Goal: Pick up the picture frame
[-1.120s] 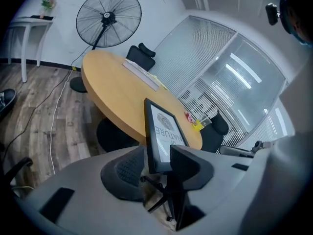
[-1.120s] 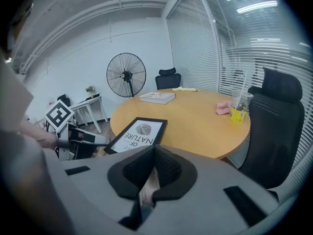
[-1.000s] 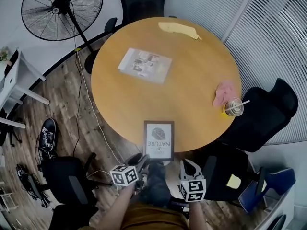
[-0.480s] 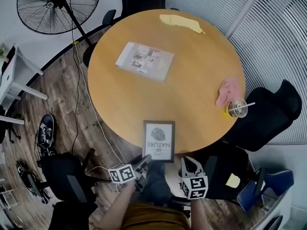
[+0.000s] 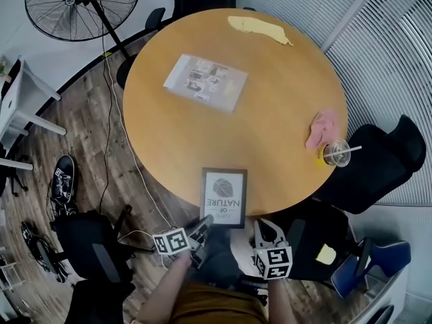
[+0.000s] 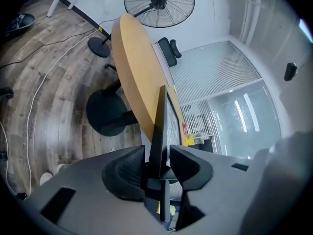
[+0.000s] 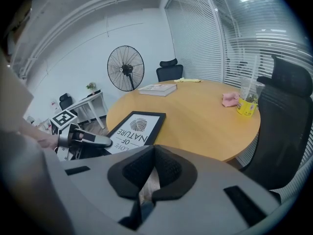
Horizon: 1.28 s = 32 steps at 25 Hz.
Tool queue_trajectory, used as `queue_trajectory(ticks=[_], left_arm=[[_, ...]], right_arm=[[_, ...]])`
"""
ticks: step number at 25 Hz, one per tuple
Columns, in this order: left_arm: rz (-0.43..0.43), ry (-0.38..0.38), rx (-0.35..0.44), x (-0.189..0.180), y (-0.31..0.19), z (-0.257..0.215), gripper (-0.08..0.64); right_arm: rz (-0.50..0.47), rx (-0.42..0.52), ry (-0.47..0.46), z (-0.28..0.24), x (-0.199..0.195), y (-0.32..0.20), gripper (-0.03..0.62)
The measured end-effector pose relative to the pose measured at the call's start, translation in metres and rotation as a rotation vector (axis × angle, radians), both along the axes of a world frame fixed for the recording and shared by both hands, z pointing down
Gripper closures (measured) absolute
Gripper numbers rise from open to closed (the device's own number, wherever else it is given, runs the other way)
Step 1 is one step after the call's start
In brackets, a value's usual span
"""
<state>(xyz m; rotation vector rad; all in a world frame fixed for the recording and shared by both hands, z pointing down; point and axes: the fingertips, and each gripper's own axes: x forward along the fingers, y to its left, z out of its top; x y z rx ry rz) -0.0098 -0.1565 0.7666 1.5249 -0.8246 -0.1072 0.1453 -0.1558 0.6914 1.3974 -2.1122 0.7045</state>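
The black picture frame (image 5: 224,197) with a white print lies flat at the round wooden table's (image 5: 270,100) near edge and overhangs it slightly. My left gripper (image 5: 202,223) is at the frame's near left corner. In the left gripper view the frame's edge (image 6: 159,126) stands between the jaws, which are closing; one pad lies against it and a gap shows at the other. My right gripper (image 5: 263,227) hangs just off the frame's near right corner, below the table edge, shut and empty. The right gripper view shows the frame (image 7: 133,127) and the left gripper (image 7: 85,140) beside it.
On the table lie a magazine (image 5: 206,81), a yellow cloth (image 5: 258,29) at the far edge, and a pink cloth (image 5: 322,127) beside a plastic cup (image 5: 335,154) with a straw. Black office chairs (image 5: 378,160) stand at the right, and a floor fan (image 5: 81,5) and a cable at the left.
My left gripper has rolled while staying at the frame's near left corner. The frame lies where it was and the right gripper has hardly shifted.
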Motion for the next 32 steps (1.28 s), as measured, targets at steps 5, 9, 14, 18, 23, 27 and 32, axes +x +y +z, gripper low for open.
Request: queue_trajectory(ticks=[5, 9, 14, 18, 23, 27, 32], left_arm=[[-0.025, 0.057, -0.021, 0.001, -0.001, 0.0, 0.388], [-0.038, 0.097, -0.027, 0.003, -0.001, -0.002, 0.422], [-0.036, 0.111, -0.025, 0.004, -0.002, -0.005, 0.453], [-0.039, 0.121, -0.028, 0.004, -0.002, -0.006, 0.459], [-0.045, 0.12, -0.021, 0.004, -0.003, -0.01, 0.465], [-0.048, 0.113, -0.013, 0.003, -0.004, -0.015, 0.471], [-0.045, 0.094, 0.013, 0.002, -0.008, -0.024, 0.476]], right_arm=[[0.013, -0.005, 0.002, 0.0, 0.004, 0.003, 0.579], [0.021, -0.002, 0.004, -0.002, 0.007, 0.003, 0.58], [0.026, 0.008, 0.001, -0.005, 0.007, 0.002, 0.58], [0.028, 0.017, -0.002, -0.009, 0.007, 0.003, 0.58], [0.037, 0.027, -0.002, -0.013, 0.012, 0.006, 0.58], [0.053, 0.037, -0.006, -0.017, 0.015, 0.008, 0.579], [0.069, 0.065, -0.015, -0.026, 0.015, 0.006, 0.58]])
